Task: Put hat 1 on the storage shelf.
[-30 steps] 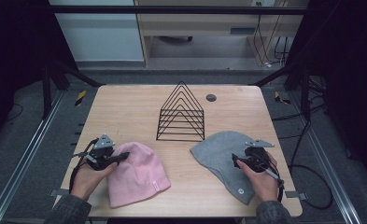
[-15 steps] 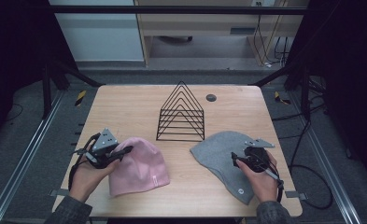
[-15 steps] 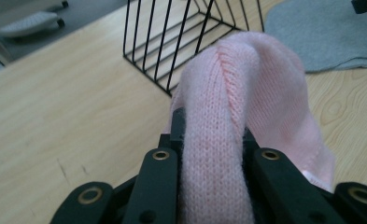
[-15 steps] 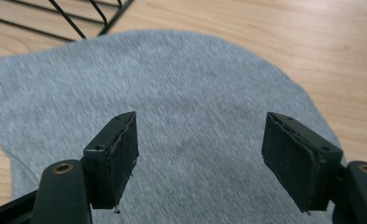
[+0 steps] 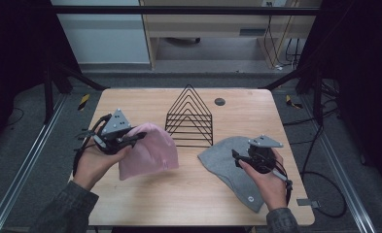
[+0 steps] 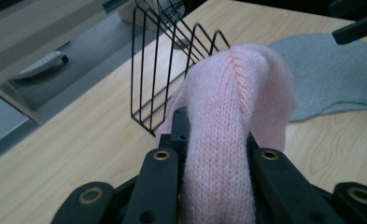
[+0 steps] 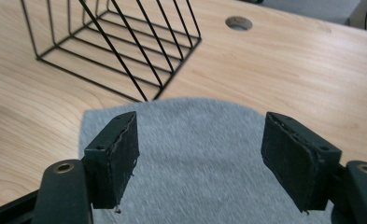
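Since the earlier frame, the pink knit beanie (image 5: 148, 151) had been lifted off the counter (image 5: 188, 199) by the left claw (image 5: 139, 137), its jaws clamped on a fold of knit. Nothing was held in the black wire rack (image 5: 190, 116). The beanie's lower edge was hidden behind the jaws in the left gripper view. The right claw (image 7: 201, 161) was seen standing wide, unclosed, above the grey beanie (image 7: 195, 154) lying flat on the counter.

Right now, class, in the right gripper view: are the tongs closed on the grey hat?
No. The right tongs stand wide apart above the grey hat, with nothing pinched between their pads.
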`<control>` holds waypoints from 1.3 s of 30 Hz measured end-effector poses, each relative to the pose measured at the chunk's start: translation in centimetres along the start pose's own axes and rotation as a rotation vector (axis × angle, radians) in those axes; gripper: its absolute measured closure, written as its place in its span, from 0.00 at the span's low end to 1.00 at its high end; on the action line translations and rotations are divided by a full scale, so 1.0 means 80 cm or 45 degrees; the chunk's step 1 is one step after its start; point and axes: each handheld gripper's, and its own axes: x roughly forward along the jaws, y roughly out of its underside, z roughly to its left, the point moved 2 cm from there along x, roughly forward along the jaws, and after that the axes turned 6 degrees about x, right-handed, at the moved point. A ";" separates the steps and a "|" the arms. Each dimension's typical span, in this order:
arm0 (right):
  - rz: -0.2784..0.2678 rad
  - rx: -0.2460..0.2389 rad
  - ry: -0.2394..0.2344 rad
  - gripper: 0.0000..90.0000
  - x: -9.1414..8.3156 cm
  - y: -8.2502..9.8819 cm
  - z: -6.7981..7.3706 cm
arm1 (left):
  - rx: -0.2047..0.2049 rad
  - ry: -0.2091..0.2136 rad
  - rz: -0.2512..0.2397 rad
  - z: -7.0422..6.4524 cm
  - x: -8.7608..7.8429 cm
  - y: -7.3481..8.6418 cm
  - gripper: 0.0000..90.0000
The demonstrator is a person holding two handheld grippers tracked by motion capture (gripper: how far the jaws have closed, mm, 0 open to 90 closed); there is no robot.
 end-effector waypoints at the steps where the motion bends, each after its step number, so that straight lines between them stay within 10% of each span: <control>1: -0.001 0.001 -0.015 0.31 -0.002 -0.004 0.002 | -0.001 -0.003 -0.013 0.002 -0.002 -0.006 0.86; 19: -0.099 -0.251 -0.219 0.33 -0.036 -0.097 0.081 | 0.017 -0.035 -0.109 0.036 -0.036 -0.065 0.86; 39: -0.051 -0.381 -0.497 0.56 0.002 -0.142 0.154 | 0.023 -0.030 -0.213 0.045 -0.040 -0.121 0.86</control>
